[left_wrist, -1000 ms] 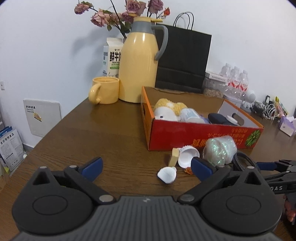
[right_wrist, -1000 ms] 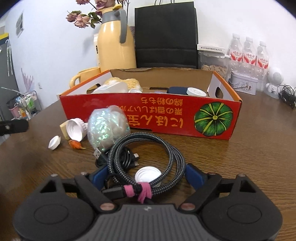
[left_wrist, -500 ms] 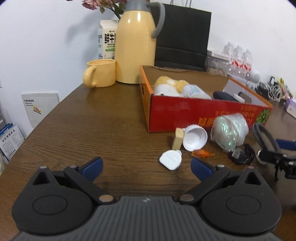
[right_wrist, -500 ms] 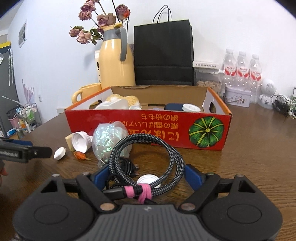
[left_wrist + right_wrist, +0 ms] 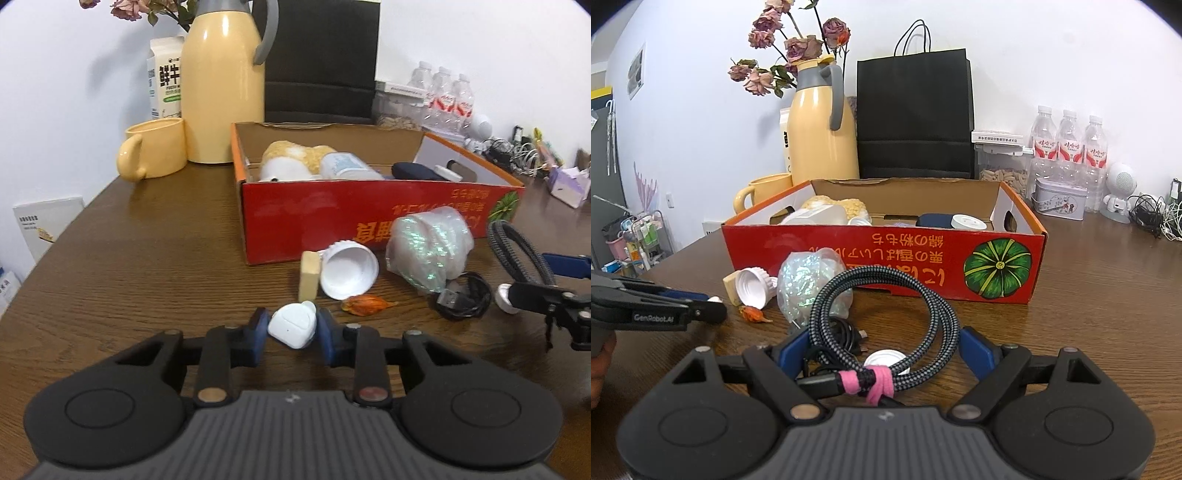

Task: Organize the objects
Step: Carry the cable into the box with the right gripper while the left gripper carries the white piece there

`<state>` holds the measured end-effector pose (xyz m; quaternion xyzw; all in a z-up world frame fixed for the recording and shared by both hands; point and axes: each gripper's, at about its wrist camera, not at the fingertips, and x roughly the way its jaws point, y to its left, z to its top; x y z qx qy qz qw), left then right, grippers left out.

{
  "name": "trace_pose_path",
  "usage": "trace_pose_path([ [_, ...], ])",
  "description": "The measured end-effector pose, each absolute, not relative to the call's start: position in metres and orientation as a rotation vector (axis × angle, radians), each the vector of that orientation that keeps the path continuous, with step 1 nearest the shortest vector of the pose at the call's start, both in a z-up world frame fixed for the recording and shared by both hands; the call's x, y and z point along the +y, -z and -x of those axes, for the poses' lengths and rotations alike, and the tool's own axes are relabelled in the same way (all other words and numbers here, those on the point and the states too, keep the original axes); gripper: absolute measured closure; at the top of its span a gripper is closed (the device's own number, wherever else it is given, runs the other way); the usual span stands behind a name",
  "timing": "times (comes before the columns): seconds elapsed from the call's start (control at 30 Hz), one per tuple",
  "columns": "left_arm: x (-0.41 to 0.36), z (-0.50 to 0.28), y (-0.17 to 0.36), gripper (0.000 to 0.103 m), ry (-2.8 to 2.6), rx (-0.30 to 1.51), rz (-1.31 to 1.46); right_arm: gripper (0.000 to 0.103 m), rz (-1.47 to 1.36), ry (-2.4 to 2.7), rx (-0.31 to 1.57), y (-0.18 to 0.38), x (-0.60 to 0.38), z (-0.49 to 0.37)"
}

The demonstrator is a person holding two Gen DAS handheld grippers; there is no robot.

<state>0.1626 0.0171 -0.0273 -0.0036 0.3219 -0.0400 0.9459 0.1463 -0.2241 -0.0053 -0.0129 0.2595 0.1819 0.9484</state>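
Note:
My left gripper [image 5: 291, 326] sits low on the brown table, its jaws closing, and both blue pads touch a small white case [image 5: 293, 321]. From the right wrist view, that gripper [image 5: 713, 310] comes in at the left edge. My right gripper [image 5: 884, 345] is shut on a coil of braided cable [image 5: 886, 314] tied with a pink band, which stands upright between the pads. The coil [image 5: 517, 251] also shows at the right of the left wrist view. A red cardboard box [image 5: 369, 218] holds several items.
In front of the box lie a beige block [image 5: 309, 275], a white cap [image 5: 347, 273], an orange scrap [image 5: 365, 305], a shiny plastic bundle [image 5: 428, 251] and a black USB cable [image 5: 465, 302]. A yellow mug [image 5: 155, 155], yellow jug [image 5: 221, 92] and black bag [image 5: 916, 118] stand behind.
My left gripper came forward and down onto the white case, and its wide-open jaws closed around it. The right gripper kept its hold on the coil and tilted up slightly.

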Motion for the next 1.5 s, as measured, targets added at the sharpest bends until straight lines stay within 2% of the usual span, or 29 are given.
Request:
trace_pose_path([
  [0.27,0.012,-0.151,0.019,0.074,0.051,0.579,-0.014,0.019,0.021,-0.359,0.514,0.003,-0.226,-0.144],
  [0.47,0.0,-0.145,-0.012,0.074,0.093,0.486,-0.016,0.019,0.035,-0.354,0.455,-0.013,-0.227,-0.142],
  [0.9,-0.036,-0.21,-0.078,0.074,0.093,0.294,-0.006,0.018,0.053,-0.322,0.334,-0.075,-0.206,-0.212],
  [1.17,-0.041,-0.27,-0.078,0.074,0.021,0.296,0.067,0.019,0.033,-0.276,0.352,-0.067,-0.197,-0.278],
  [1.5,-0.038,-0.306,-0.044,0.074,-0.002,0.392,0.064,0.018,0.031,-0.271,0.437,-0.036,-0.197,-0.312],
])
